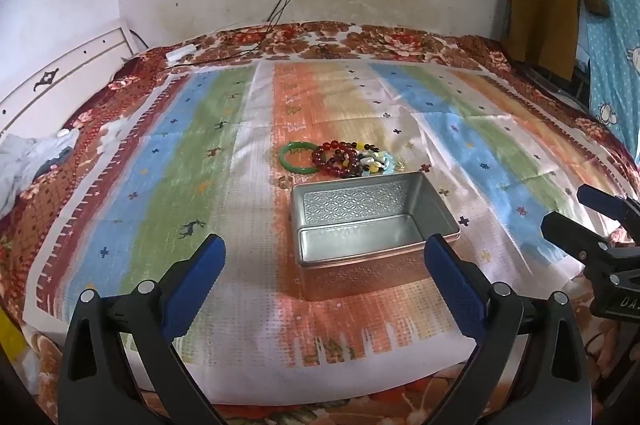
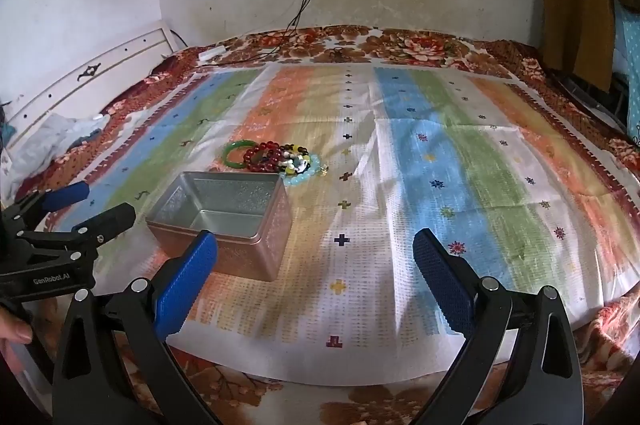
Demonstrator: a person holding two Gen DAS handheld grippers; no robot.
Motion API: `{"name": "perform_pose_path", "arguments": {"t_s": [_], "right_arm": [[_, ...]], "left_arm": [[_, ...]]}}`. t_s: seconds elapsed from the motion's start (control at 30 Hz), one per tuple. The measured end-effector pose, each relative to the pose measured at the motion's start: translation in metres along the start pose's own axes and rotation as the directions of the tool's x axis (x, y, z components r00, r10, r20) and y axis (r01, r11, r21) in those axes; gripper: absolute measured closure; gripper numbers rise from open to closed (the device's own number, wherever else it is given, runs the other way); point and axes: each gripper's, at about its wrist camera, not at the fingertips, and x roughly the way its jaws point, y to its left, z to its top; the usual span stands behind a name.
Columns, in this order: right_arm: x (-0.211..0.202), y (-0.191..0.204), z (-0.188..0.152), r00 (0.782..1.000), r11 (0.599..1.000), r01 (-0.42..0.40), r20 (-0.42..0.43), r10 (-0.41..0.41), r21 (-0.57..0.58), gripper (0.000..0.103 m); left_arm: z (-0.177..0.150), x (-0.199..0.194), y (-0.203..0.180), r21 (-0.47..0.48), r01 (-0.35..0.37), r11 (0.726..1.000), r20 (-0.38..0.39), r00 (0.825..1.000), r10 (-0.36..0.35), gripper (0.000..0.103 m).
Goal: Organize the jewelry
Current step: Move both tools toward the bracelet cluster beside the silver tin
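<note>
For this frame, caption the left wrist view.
Open left gripper faces an empty tin; bracelets lie behind it on a striped cloth.

The metal tin (image 1: pixel 372 225) is showing a dull silvery inside and an embossed, coppery outer wall. The green bangle (image 1: pixel 297 157) is looking smooth and glossy, like stone or glass, and the red beads (image 1: pixel 335 157) beside it are shining glassily. The striped cloth (image 1: pixel 200 165) is lying matt and woven-looking. Each hand-held gripper's pads (image 2: pixel 188 285) are showing blue, finely ribbed rubber or plastic on matt black arms.
</note>
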Motion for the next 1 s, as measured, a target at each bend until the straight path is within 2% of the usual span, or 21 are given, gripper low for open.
{"name": "perform_pose_path", "arguments": {"t_s": [0.63, 1.0], "right_arm": [[-0.006, 0.007, -0.002, 0.999, 0.999, -0.033, 0.024, 0.034, -0.021, 0.004], [0.000, 0.009, 0.006, 0.999, 0.999, -0.041, 0.027, 0.041, -0.022, 0.004]], "left_arm": [[0.002, 0.000, 0.002, -0.030, 0.017, 0.999, -0.001, 1.000, -0.017, 0.005], [0.003, 0.002, 0.001, -0.015, 0.006, 1.000, -0.004, 1.000, -0.006, 0.005]]}}
